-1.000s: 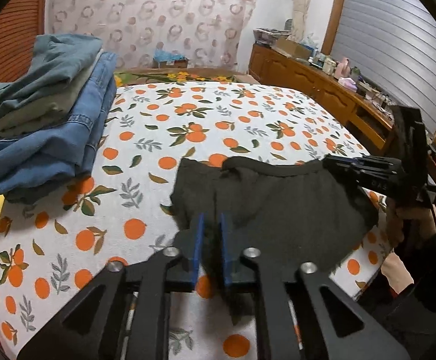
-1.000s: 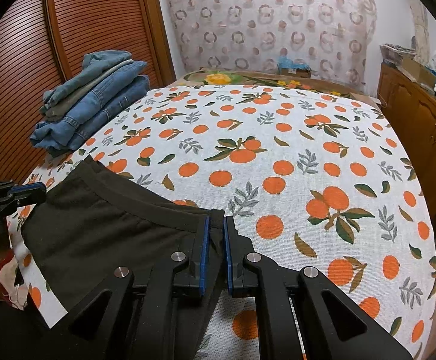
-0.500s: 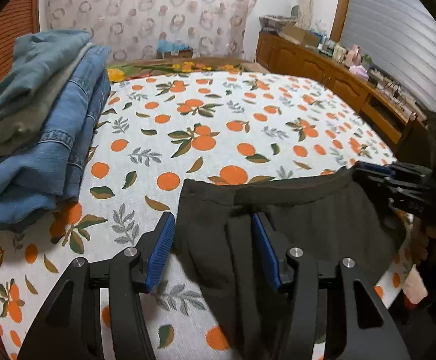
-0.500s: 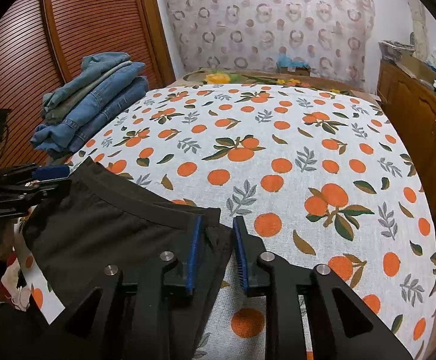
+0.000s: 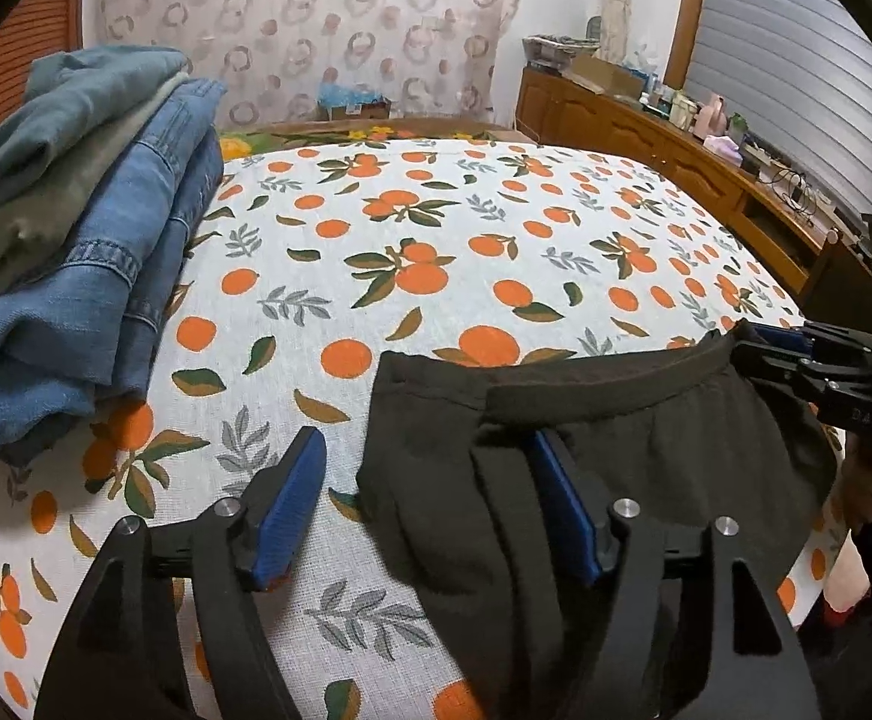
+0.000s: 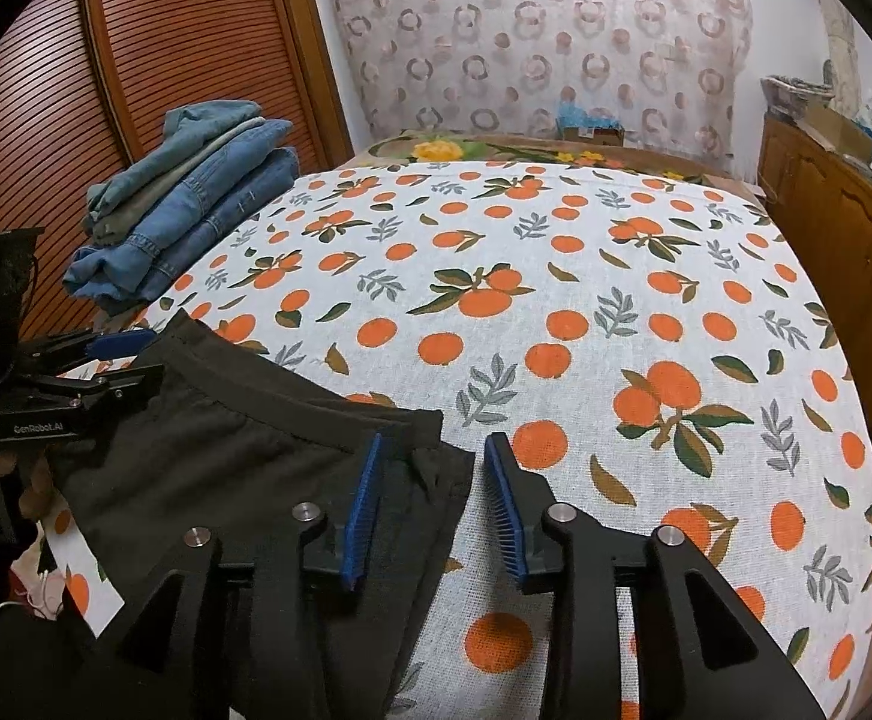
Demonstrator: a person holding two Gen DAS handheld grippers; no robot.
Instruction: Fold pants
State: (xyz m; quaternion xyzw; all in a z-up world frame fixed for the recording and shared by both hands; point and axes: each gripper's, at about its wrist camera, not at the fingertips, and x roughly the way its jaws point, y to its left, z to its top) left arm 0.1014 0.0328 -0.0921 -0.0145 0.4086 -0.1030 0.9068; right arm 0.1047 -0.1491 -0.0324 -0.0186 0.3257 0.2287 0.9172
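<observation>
Lying flat on the bed (image 6: 616, 276), the black pants (image 5: 646, 450) sit between both grippers' opening jaws, left gripper (image 5: 430, 498) wide, right gripper (image 6: 433, 498) narrower, neither pressing the cloth.

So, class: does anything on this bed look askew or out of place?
Only slightly. The black pants lie bunched at the bed's near edge, with loose vertical folds, legs hanging over it. The jeans pile sits folded. Nothing is spilled or damaged.

Black pants (image 5: 646, 468) on orange-print white bedsheet (image 5: 436, 240); blue jeans (image 5: 106, 276).
</observation>
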